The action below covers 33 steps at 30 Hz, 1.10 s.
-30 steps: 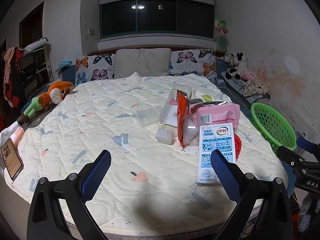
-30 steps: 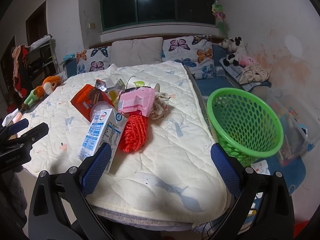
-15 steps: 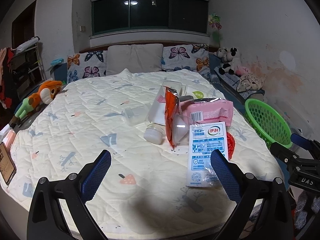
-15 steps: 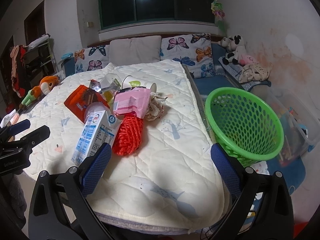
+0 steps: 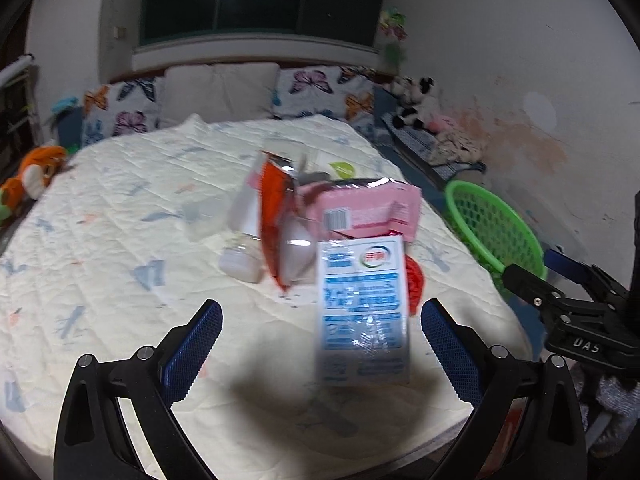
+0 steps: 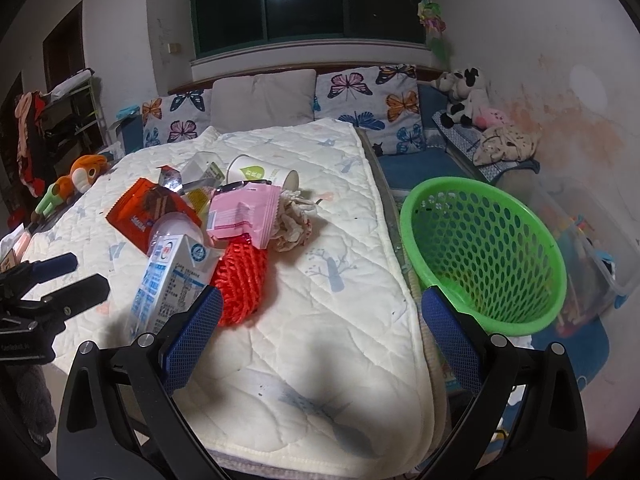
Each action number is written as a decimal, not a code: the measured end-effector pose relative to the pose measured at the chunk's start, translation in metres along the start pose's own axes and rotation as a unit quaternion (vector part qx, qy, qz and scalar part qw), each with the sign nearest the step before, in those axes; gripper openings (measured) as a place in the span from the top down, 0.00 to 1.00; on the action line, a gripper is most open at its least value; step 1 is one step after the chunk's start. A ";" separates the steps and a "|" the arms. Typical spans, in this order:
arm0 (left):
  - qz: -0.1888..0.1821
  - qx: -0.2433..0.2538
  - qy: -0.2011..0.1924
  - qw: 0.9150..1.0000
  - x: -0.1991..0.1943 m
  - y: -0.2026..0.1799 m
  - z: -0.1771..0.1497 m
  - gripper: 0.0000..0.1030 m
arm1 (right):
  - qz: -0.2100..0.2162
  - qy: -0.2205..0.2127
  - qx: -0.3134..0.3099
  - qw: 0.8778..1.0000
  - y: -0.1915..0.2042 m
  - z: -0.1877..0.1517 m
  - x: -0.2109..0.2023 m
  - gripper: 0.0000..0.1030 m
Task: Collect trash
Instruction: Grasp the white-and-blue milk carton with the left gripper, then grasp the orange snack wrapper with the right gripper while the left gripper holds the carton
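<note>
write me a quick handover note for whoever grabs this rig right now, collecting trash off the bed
Left gripper: open, holds nothing, aimed at the milk carton at the near end of the pile.
Right gripper: open, holds nothing, pointed between the pile and the green basket.
Trash, all in one heap on the quilt: milk carton, red mesh sleeve, pink wrapper, orange snack bag, crumpled paper, paper cup, clear bottle.
Done: nothing visible in the basket, which sits beside the bed on the right.
Left: move every piece into the basket; the carton looks the easiest first pick.
</note>
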<state>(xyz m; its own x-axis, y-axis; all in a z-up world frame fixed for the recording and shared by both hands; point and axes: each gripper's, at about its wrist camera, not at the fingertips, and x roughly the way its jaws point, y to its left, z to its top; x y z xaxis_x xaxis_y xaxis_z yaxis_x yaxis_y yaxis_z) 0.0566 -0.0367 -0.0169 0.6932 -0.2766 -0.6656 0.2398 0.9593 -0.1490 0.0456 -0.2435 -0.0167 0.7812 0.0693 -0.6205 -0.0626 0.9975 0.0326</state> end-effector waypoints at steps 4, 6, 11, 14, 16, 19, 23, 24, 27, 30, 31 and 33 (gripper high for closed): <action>-0.025 0.005 0.019 1.000 0.018 -0.004 0.004 0.06 | 0.004 0.007 0.002 1.000 -0.003 0.001 0.007 0.04; -0.031 0.009 0.028 0.999 0.028 -0.006 0.005 0.06 | 0.006 0.009 0.002 1.000 -0.004 0.001 0.009 0.04; -0.058 0.010 0.052 0.997 0.047 -0.009 0.007 0.07 | 0.011 0.015 0.002 1.000 -0.007 0.003 0.016 0.04; -0.067 0.007 0.060 0.996 0.056 -0.009 0.009 0.07 | 0.017 0.018 0.005 1.000 -0.008 0.004 0.020 0.04; -0.080 0.002 0.065 0.995 0.061 -0.008 0.009 0.09 | 0.019 0.019 0.004 1.000 -0.008 0.005 0.021 0.04; -0.092 -0.003 0.073 0.993 0.067 -0.008 0.009 0.19 | 0.022 0.019 0.002 1.000 -0.007 0.006 0.023 0.04; -0.105 -0.013 0.081 0.991 0.072 -0.005 0.007 0.30 | 0.027 0.020 -0.001 0.999 -0.005 0.008 0.024 0.04; -0.109 -0.015 0.080 0.991 0.071 -0.005 0.006 0.36 | 0.028 0.020 -0.002 0.999 -0.005 0.008 0.024 0.04; -0.115 -0.016 0.077 0.990 0.068 -0.004 0.004 0.39 | 0.032 0.020 -0.005 0.999 -0.003 0.010 0.024 0.04; -0.116 -0.014 0.069 0.991 0.059 -0.005 0.001 0.39 | 0.039 0.020 -0.005 0.999 -0.001 0.013 0.023 0.04; -0.117 -0.014 0.066 0.991 0.055 -0.004 0.001 0.39 | 0.041 0.019 -0.004 0.999 -0.001 0.014 0.024 0.05; -0.118 -0.015 0.060 0.991 0.048 0.000 0.000 0.40 | 0.047 0.019 -0.004 0.999 0.000 0.016 0.024 0.05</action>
<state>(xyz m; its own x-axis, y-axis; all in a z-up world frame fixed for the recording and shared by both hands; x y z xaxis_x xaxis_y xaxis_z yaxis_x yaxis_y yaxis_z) 0.0898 -0.0504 -0.0491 0.5330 -0.4873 -0.6917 0.3647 0.8700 -0.3319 0.0737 -0.2418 -0.0191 0.7477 0.1612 -0.6442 -0.1390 0.9866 0.0856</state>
